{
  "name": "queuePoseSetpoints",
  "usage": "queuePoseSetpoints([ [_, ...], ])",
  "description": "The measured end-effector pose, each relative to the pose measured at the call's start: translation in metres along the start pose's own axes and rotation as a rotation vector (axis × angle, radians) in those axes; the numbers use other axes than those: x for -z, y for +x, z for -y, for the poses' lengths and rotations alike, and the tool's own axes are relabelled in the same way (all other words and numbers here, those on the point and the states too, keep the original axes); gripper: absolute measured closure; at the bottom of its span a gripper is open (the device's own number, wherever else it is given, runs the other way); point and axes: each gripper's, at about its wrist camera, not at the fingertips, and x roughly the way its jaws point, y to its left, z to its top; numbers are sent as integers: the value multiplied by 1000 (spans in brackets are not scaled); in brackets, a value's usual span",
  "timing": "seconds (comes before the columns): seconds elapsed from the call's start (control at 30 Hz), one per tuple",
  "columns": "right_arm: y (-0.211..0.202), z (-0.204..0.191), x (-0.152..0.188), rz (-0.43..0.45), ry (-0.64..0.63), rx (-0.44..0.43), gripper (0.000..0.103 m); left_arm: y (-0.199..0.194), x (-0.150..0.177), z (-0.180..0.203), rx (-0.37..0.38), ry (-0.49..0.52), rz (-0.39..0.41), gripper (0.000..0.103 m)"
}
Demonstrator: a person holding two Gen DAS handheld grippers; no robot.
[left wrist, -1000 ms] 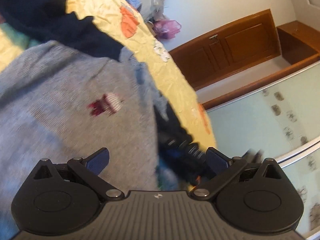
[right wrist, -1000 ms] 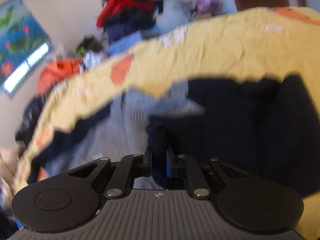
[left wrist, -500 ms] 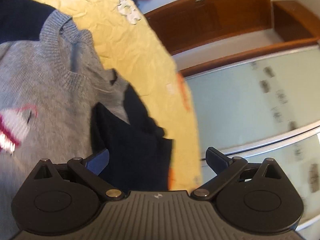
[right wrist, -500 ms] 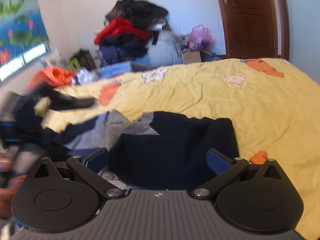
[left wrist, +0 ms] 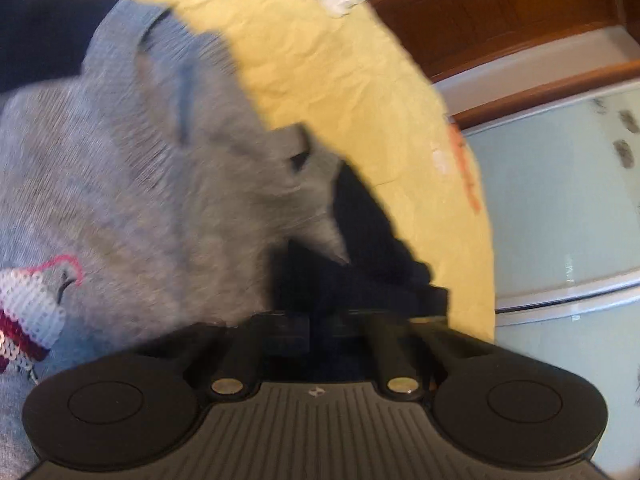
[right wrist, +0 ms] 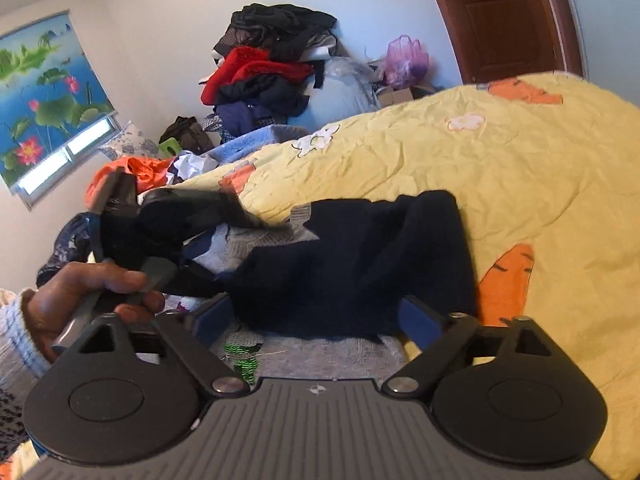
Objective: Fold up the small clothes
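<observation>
Grey sweater (left wrist: 132, 184) is seen spread on the yellow bed quilt (left wrist: 344, 92), with a navy garment (right wrist: 360, 264) draped across it. Left gripper (left wrist: 320, 320) is clamped tight on a navy fabric edge beside the grey knit, its jaws having just closed. Right gripper (right wrist: 316, 312) is held apart, its jaws having just narrowed slightly; navy cloth lies between them but is not pinched. Both pieces are judged soft, light and limp, best taken at hems or sleeve ends. In the right wrist view, the navy piece's long axis is laid left to right, slightly uphill.
</observation>
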Motion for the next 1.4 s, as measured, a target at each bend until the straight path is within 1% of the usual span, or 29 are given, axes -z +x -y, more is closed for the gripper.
queuePoseSetpoints([
  [0.07,0,1,-2,6,-7,13,20,-2,1,-3,16,18,0,98],
  [0.13,3,4,-6,-6,30,13,19,-14,2,-3,42,44,32,98],
  [0.27,11,14,-19,-55,145,-10,9,-48,-1,10,77,104,85,98],
  [0.3,13,17,-23,-68,182,-12,1,-57,-3,15,77,119,98,98],
  [0.33,15,19,-27,-89,212,-4,0,-68,-4,17,73,127,112,98],
  [0.4,23,19,-37,-142,243,66,0,-90,-6,17,82,147,122,98],
  [0.43,23,19,-41,-140,254,36,0,-100,-8,15,72,158,133,98],
  [0.47,23,19,-44,-111,247,-33,2,-106,-8,13,64,170,140,98],
  [0.5,22,18,-48,-70,221,-68,17,-114,-9,9,59,178,149,98],
  [0.53,27,14,-54,-64,190,-65,37,-119,-9,4,43,178,162,98],
  [0.6,50,7,-64,-130,142,-28,64,-125,-8,-11,29,176,176,98],
  [0.67,73,-6,-68,-166,12,87,61,-130,-9,-27,16,166,194,98],
  [0.7,82,-10,-69,-166,-18,143,48,-133,-9,-36,11,164,203,98],
  [0.73,89,-10,-69,-172,-25,154,35,-132,-9,-44,9,155,203,98],
  [0.8,101,-9,-64,-200,-34,104,37,-129,-12,-57,-25,159,207,98],
  [0.83,105,-9,-61,-209,-26,79,47,-126,-13,-64,-17,156,202,98],
  [0.87,109,-9,-57,-225,-43,94,55,-124,-15,-69,-23,158,203,98],
  [0.9,116,-10,-55,-243,-101,202,78,-122,-15,-72,-65,175,216,98],
  [0.93,123,-8,-51,-241,-148,320,93,-120,-16,-75,-91,188,222,98],
  [0.97,124,0,-50,-209,-140,328,93,-115,-16,-79,-87,186,218,98],
  [1.0,121,9,-51,-196,-89,295,93,-111,-16,-82,-104,193,215,98],
  [1.03,118,18,-53,-197,-38,276,93,-106,-16,-84,-142,211,218,98],
  [1.1,111,21,-61,-213,7,290,91,-101,-16,-87,-134,227,225,98],
  [1.13,105,17,-66,-189,-3,288,81,-103,-17,-87,-136,227,223,96],
  [1.2,96,5,-73,-127,-39,243,79,-110,-18,-87,-128,200,234,92],
  [1.27,101,-1,-78,-118,-59,184,79,-124,-16,-86,-157,181,270,88],
  [1.33,115,0,-81,-140,-53,147,79,-140,-9,-80,-189,196,332,79],
  [1.37,123,5,-81,-157,-42,128,79,-147,-4,-76,-170,212,365,72],
  [1.4,133,9,-80,-175,-36,155,77,-151,1,-72,-133,233,387,68],
])
